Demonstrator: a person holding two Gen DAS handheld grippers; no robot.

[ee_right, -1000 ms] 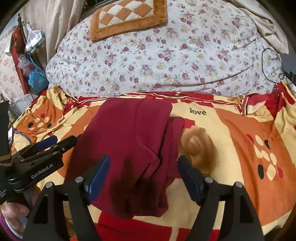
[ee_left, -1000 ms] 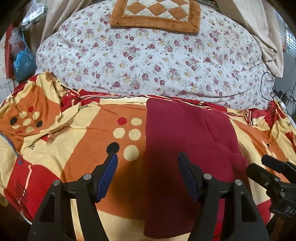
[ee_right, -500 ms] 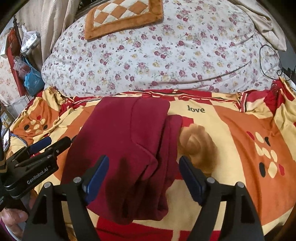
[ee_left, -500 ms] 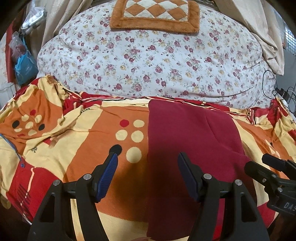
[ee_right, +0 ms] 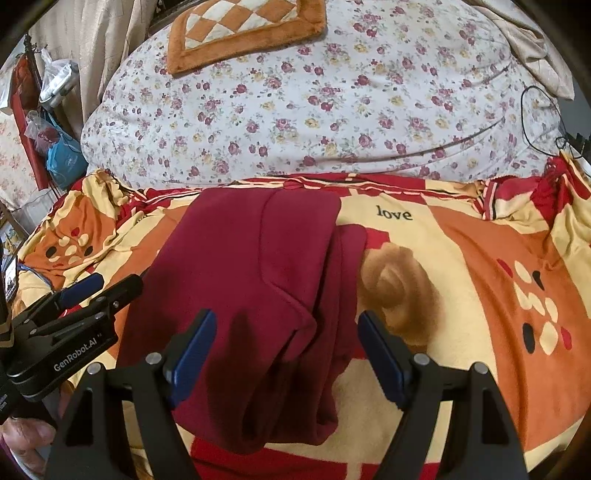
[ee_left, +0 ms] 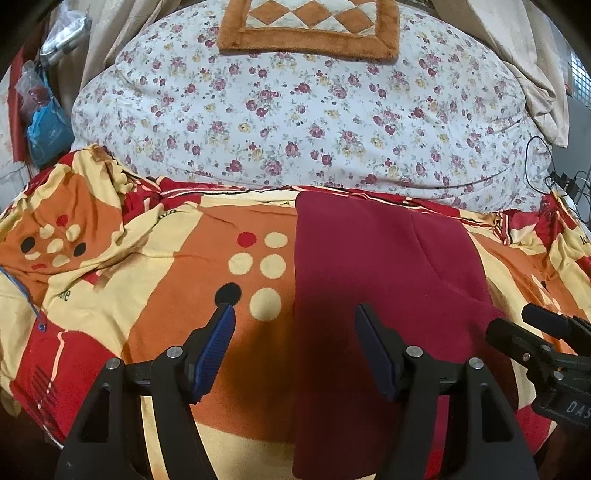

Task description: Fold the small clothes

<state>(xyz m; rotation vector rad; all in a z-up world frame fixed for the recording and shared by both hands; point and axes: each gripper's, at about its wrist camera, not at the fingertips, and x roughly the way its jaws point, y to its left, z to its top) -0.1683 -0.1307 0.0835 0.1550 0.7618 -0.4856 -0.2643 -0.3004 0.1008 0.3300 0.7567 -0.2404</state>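
Note:
A dark red garment (ee_left: 376, 280) lies folded lengthwise on the patterned bedspread (ee_left: 155, 280); in the right wrist view it (ee_right: 258, 280) shows layered folds along its right side. My left gripper (ee_left: 295, 325) is open and empty, held above the garment's left edge. My right gripper (ee_right: 286, 332) is open and empty above the garment's near end. The right gripper shows at the right edge of the left wrist view (ee_left: 543, 354), and the left gripper at the left of the right wrist view (ee_right: 74, 314).
A large floral quilt (ee_left: 303, 110) is piled behind the garment, with an orange checked cushion (ee_left: 314, 26) on top. Bags (ee_left: 44, 122) hang at the far left. Black cables (ee_left: 565, 181) lie at the far right. Beige curtains (ee_right: 535, 48) hang behind.
Both grippers have drawn back slightly and risen, so more of the garment and quilt shows. Both stay open. The garment has not moved.

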